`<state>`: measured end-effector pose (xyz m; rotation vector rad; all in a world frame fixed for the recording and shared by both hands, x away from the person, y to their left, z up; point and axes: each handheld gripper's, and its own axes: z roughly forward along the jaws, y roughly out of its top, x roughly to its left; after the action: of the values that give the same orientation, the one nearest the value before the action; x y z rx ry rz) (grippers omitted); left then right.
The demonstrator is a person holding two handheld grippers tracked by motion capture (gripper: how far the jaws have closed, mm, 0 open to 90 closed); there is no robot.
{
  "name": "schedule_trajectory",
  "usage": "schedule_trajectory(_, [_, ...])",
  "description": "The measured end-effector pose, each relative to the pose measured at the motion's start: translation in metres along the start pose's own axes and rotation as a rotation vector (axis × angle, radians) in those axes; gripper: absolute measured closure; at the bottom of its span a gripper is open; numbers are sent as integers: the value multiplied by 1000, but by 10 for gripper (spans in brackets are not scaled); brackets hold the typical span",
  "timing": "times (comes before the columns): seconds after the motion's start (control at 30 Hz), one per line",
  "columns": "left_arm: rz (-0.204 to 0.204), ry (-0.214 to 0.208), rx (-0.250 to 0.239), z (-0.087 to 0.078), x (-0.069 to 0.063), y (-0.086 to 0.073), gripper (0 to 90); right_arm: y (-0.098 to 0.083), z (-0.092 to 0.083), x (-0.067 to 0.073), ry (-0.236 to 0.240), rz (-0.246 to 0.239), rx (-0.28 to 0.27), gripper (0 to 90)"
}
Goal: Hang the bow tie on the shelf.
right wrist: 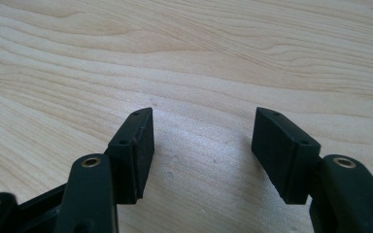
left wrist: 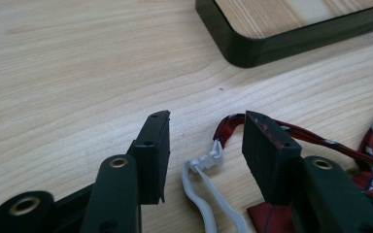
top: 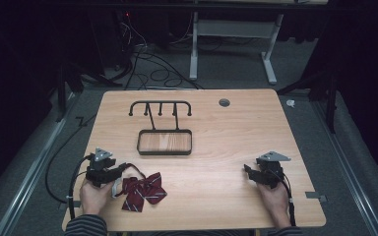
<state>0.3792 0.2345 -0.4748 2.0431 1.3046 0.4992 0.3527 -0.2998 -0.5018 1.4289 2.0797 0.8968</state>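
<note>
A dark red bow tie (top: 145,189) with thin pale stripes lies on the wooden table near the front left. Its strap (left wrist: 227,127) ends in a white plastic clasp (left wrist: 208,160). My left gripper (top: 123,169) sits just left of the bow tie. In the left gripper view the left gripper (left wrist: 206,132) is open, with the clasp and strap end lying between the jaws and neither pad pressing on them. My right gripper (top: 248,171) rests at the front right, away from the tie. The right gripper (right wrist: 201,131) is open over bare wood.
A black metal stand with a hook bar (top: 160,104) and a rectangular base frame (top: 165,152) stands mid-table, behind the bow tie. Its base corner (left wrist: 233,48) lies close ahead of the left jaws. A round cable hole (top: 224,103) sits near the far edge.
</note>
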Motion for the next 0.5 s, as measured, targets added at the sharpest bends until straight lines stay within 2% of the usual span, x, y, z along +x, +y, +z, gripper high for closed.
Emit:
schedule_trajectory(0.1, [21, 2, 27, 8, -1, -1, 545, 0, 0, 0, 0, 0, 0, 425])
schedule_trajectory(0.2, [25, -5, 34, 14, 0, -2, 564, 0, 0, 0, 0, 0, 1, 425])
schedule_trajectory(0.5, [64, 4, 55, 23, -6, -3, 696, 0, 0, 1, -3, -2, 1, 421])
